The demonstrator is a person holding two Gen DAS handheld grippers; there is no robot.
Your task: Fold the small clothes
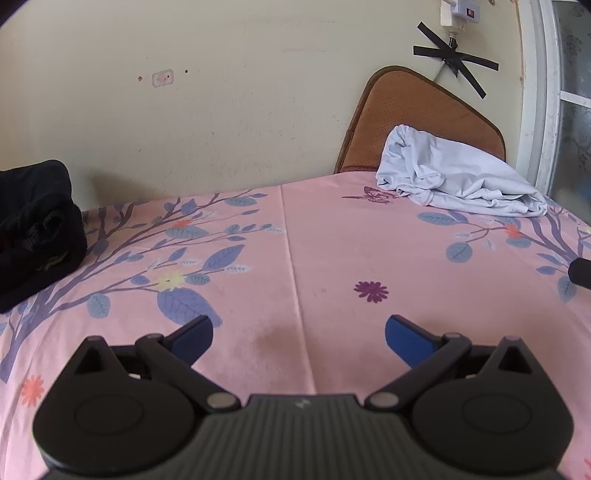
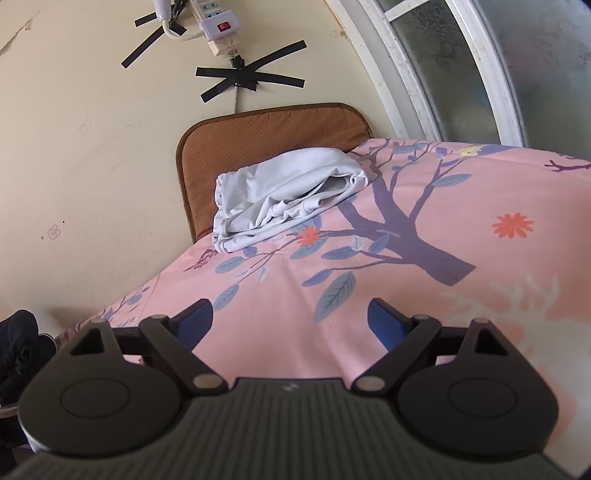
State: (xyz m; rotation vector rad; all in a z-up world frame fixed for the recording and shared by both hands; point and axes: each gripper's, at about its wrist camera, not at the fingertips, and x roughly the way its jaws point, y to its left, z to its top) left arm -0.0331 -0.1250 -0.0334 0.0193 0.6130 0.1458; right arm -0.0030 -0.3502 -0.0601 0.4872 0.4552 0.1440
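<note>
A crumpled pale blue-white garment [image 1: 458, 181] lies at the far right of the pink flowered sheet [image 1: 332, 251]; in the right wrist view the garment [image 2: 280, 195] sits at the far edge near the wall. A dark black garment [image 1: 35, 225] is heaped at the far left, and it shows at the lower left edge as a dark bundle [image 2: 20, 347]. My left gripper [image 1: 299, 338] hovers open over bare sheet, well short of both garments. My right gripper [image 2: 291, 321] is open too, nothing between its blue pads [image 2: 384, 325], with the pale garment ahead of it.
A brown mat [image 1: 413, 118] leans against the cream wall behind the pale garment. A power strip [image 2: 216, 27] and black tape crosses hang on the wall. A window frame [image 2: 424, 74] runs along the right. A dark rounded object [image 1: 580, 271] pokes in at the right edge.
</note>
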